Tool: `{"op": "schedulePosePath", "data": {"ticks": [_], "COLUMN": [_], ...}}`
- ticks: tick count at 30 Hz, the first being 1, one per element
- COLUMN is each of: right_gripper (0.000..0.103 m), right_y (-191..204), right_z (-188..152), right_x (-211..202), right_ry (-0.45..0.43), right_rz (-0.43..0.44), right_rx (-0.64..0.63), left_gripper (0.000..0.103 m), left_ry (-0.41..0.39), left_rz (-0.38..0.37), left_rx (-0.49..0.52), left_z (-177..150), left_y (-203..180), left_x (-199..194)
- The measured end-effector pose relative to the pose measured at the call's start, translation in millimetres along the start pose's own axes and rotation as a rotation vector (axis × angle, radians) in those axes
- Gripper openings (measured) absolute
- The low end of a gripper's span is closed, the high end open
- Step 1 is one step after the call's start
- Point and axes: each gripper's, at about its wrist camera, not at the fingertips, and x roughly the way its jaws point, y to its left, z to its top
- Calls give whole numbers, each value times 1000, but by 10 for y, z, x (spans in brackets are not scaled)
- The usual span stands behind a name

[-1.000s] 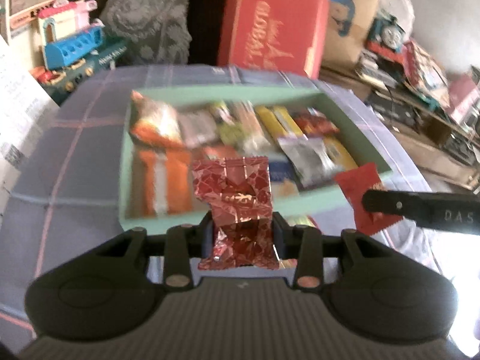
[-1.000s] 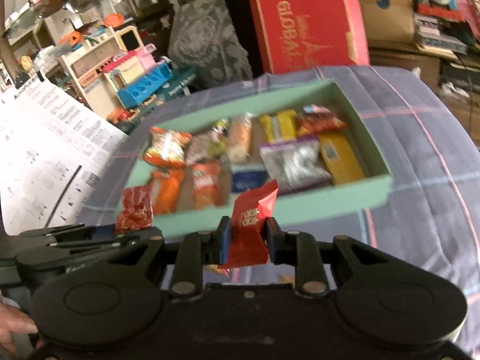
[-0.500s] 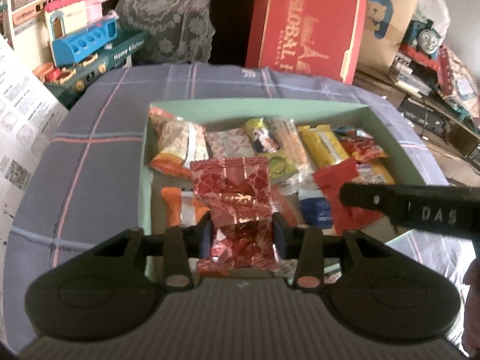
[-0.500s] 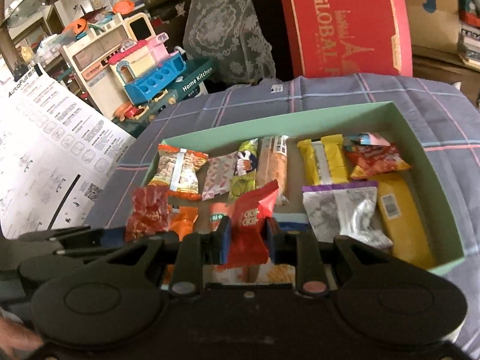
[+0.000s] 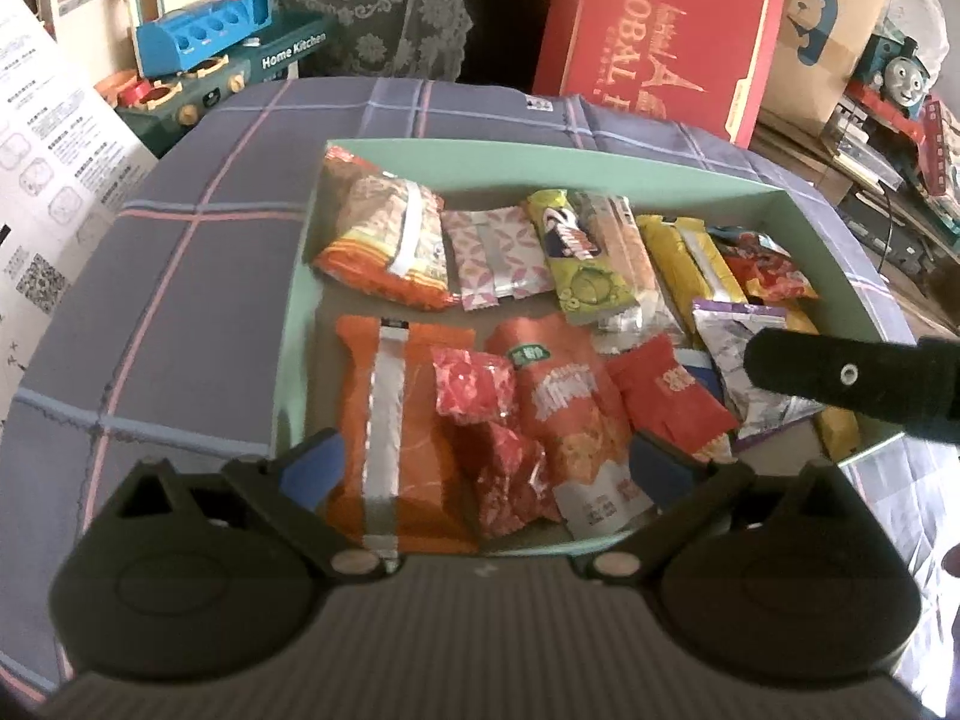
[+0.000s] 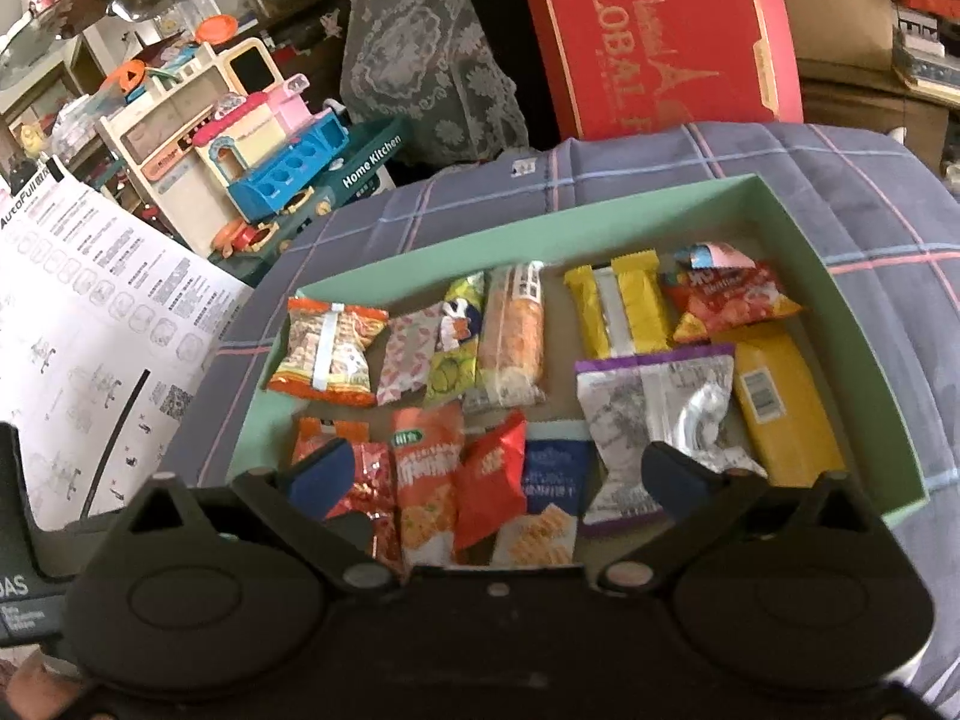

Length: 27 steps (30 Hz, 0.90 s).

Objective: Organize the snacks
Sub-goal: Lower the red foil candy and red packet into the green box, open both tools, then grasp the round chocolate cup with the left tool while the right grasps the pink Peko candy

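With both tools spread apart and empty, placing looks nearly done. Left wrist view: left tool (image 5: 483,462) hovers over the crinkly red packet (image 5: 489,420) lying in the green box (image 5: 456,147), near row. Right wrist view: right tool (image 6: 498,477) above the red pouch (image 6: 489,483), also in the box; no loose snacks visible outside.

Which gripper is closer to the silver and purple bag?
Right. The right gripper is open with one of its jaws right over the silver and purple bag; the left gripper is open farther over, above the orange packs.
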Motion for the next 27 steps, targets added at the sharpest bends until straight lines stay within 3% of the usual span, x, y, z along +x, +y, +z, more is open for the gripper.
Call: {"op": "schedulePosePath", "data": {"ticks": [11,19,27], "right_gripper": [103,103,103], "right_y": [59,-59,-381], "right_z": [-160,-405,-883], "right_x": [-295,-613,-646], "right_ry": [-18,-56,39], "right_rz": [-21,-43,-72], "right_rx": [-39,-31,46], "left_gripper": [103,103,103], "left_ry": [-22,-26,56], "left_rz": [-18,-41,-21], "left_rx": [10,34,44], "left_z": [-120,-387,-763], "left_y": [-109,-164,-131], "left_x": [-281,-509,-404]}}
